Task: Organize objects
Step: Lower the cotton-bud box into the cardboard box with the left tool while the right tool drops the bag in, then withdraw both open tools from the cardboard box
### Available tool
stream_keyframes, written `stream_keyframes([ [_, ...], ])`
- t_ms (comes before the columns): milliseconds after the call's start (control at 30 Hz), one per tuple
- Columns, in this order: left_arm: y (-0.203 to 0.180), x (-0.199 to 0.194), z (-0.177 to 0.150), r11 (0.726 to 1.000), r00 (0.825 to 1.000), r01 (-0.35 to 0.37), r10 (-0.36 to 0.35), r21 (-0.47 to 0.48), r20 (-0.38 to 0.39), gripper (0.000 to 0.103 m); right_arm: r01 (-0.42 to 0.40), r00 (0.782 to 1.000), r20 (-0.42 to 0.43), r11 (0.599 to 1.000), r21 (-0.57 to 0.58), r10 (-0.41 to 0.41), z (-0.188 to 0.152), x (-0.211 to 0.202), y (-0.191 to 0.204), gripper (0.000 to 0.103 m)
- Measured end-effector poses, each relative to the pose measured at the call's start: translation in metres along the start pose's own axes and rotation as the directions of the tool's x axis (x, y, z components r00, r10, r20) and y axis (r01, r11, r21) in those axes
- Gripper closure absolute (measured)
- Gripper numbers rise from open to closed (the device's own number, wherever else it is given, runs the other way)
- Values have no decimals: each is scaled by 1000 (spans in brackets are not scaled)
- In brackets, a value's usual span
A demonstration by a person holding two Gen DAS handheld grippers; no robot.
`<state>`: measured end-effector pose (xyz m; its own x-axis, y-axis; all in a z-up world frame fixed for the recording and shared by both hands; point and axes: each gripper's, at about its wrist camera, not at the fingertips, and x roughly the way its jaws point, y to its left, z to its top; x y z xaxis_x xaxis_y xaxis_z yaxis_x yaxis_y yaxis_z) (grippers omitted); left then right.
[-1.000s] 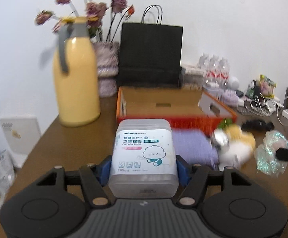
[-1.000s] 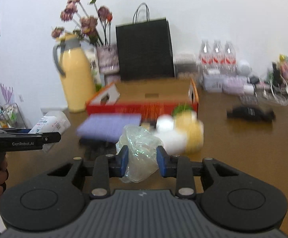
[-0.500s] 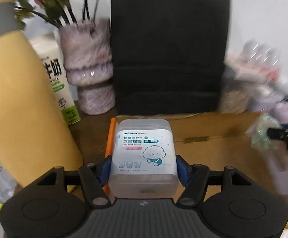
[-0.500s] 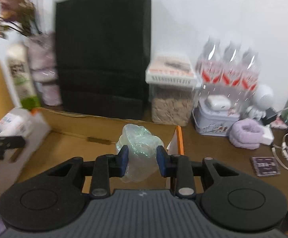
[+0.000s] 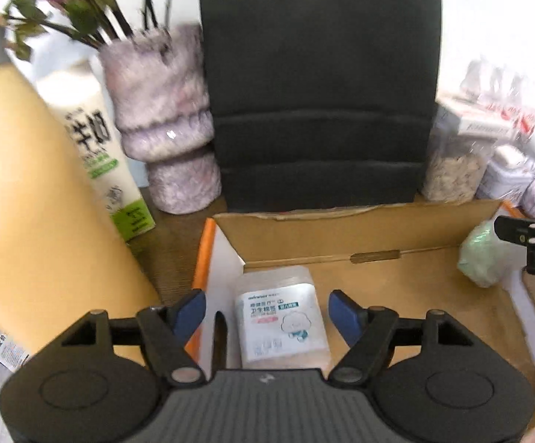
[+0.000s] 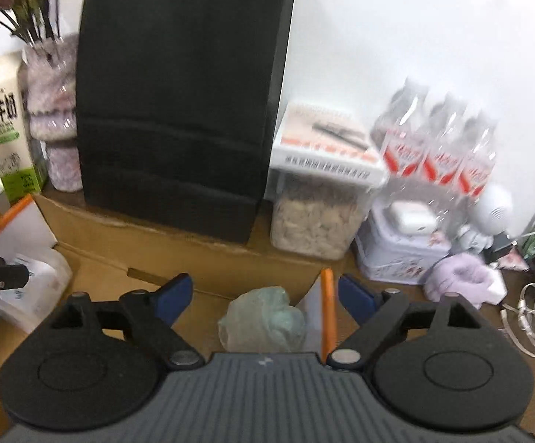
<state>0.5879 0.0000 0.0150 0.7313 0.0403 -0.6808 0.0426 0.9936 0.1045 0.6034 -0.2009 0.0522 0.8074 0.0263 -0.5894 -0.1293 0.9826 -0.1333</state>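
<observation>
My left gripper is open over the left end of the cardboard box. The clear cotton bud box lies on the box floor between and below its blue pads, free of them. My right gripper is open over the box's right end. The crumpled greenish plastic bag lies between its pads, by the orange box edge, untouched. The bag also shows in the left wrist view, and the cotton bud box in the right wrist view.
A black paper bag stands right behind the box. A yellow thermos, milk carton and fuzzy purple vase crowd the left. A jar of oats, water bottles, a tin and cables sit on the right.
Both grippers moved forward over the box, then opened. The cotton bud box dropped from the left gripper onto the box floor. The plastic bag dropped from the right gripper.
</observation>
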Motion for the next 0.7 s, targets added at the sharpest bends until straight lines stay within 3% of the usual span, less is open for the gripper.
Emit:
stream_keyframes([
  [67,2,-29,-4,1000,999,15,-15,-3,34,28,-2,1000,27,1000,-3,2,-3,-26,0,7],
  [133,2,-67,-17,999,996,43,-43,3,74,19,-11,998,65,1000,-1,11,-12,-61,-1,4],
  [167,3,-88,-29,997,993,70,-71,12,94,14,-16,996,84,1000,1,16,-18,-78,-2,3],
  [233,3,-123,-54,994,987,109,-111,27,112,13,-26,993,119,1000,8,24,-35,-113,-2,1],
  [433,0,-221,-142,984,966,178,-181,30,186,12,-107,977,185,994,16,102,-116,-225,11,0],
  [500,-4,-252,-176,981,954,190,-190,24,230,8,-147,967,211,989,16,141,-149,-260,18,0],
  [600,-11,-282,-230,985,944,170,-168,20,283,4,-189,952,243,982,-12,186,-195,-301,30,0],
  [700,-23,-302,-279,993,957,106,-117,54,265,4,-172,957,233,985,-32,174,-238,-329,39,0],
])
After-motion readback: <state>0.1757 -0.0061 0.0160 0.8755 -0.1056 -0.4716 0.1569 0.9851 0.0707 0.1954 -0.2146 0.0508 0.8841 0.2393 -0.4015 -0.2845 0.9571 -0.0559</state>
